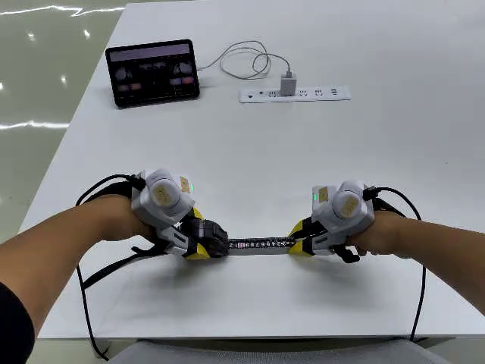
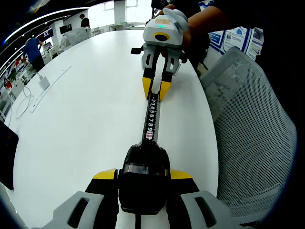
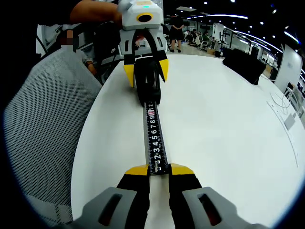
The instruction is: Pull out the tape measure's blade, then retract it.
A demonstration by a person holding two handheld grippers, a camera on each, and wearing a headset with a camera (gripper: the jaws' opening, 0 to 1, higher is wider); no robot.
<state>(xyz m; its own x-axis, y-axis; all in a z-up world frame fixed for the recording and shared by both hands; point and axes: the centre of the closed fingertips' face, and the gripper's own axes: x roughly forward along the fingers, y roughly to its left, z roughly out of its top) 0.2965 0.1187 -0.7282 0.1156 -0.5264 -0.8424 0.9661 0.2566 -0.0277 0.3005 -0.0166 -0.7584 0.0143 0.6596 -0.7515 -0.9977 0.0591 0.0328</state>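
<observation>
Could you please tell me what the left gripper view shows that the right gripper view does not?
Left gripper view: its own jaws clamped on the tape measure's black case up close, the right gripper facing the camera, a white charger beyond. Right gripper view: its own jaws pinching the end of the blade, numerals legible, the left gripper facing the camera. Both: the blade stretched over the white table beside a mesh chair.

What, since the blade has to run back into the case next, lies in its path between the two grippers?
Nothing visible. The blade runs straight over bare table from the right gripper, shut on its tip, to the case clamped in the left gripper. The tablet and power strip lie at the table's far side.
</observation>
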